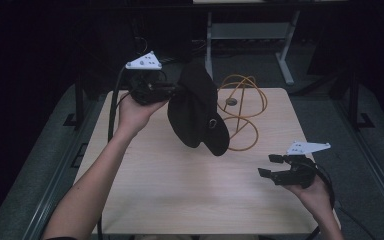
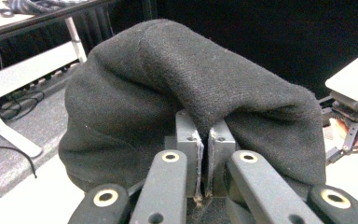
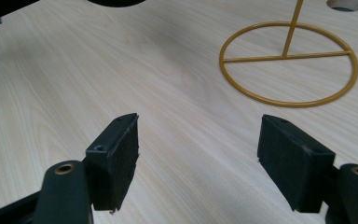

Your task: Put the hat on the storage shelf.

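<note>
Left gripper [image 1: 172, 90], jaws pinched tight on a fold of the black hat [image 1: 197, 107], holds it aloft before the wire stand [image 1: 242, 107]. Right gripper [image 1: 272, 166] hovers over the table [image 1: 180, 190], its 2 jaws wide, empty. Risk: thin fold slips, dropping the hat.
</note>
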A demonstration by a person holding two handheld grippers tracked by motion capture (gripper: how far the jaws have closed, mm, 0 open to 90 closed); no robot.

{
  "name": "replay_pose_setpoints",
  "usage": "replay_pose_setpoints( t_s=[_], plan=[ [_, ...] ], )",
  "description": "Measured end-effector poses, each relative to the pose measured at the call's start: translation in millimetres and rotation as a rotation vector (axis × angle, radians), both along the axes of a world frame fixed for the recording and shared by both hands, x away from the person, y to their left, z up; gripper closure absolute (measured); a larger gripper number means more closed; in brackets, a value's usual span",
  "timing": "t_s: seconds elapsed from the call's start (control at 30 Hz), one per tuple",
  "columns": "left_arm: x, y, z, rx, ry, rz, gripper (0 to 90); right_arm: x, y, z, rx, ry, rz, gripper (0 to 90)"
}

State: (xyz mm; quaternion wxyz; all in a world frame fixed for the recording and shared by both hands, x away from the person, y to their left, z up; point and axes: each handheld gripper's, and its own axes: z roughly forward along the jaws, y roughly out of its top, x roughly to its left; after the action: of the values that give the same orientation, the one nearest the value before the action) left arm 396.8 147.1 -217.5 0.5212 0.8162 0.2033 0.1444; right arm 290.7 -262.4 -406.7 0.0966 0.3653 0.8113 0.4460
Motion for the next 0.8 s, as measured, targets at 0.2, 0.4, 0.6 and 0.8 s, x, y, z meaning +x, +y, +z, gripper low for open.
replay_pose_setpoints(
  t_s=[0.2, 0.4, 0.6, 0.8],
  plan=[
    [7.8, -15.7, 10.3, 0.012, -0.007, -0.013, 86.8, 1.3, -6.2, 2.8, 0.003, -0.010, -0.017, 28.4],
    [22.2, -36.2, 21.6, 0.003, 0.003, -0.043, 86.9, 0.8, -15.3, 1.8, 0.013, -0.011, -0.040, 28.5],
    [36.5, -51.5, 30.4, 0.004, 0.021, -0.050, 86.8, -0.4, -21.7, 3.2, 0.024, -0.020, -0.058, 28.3],
    [48.6, -68.6, 40.7, 0.045, 0.027, -0.060, 86.8, -0.5, -28.5, 5.3, 0.047, -0.035, -0.079, 28.4]
  ],
)
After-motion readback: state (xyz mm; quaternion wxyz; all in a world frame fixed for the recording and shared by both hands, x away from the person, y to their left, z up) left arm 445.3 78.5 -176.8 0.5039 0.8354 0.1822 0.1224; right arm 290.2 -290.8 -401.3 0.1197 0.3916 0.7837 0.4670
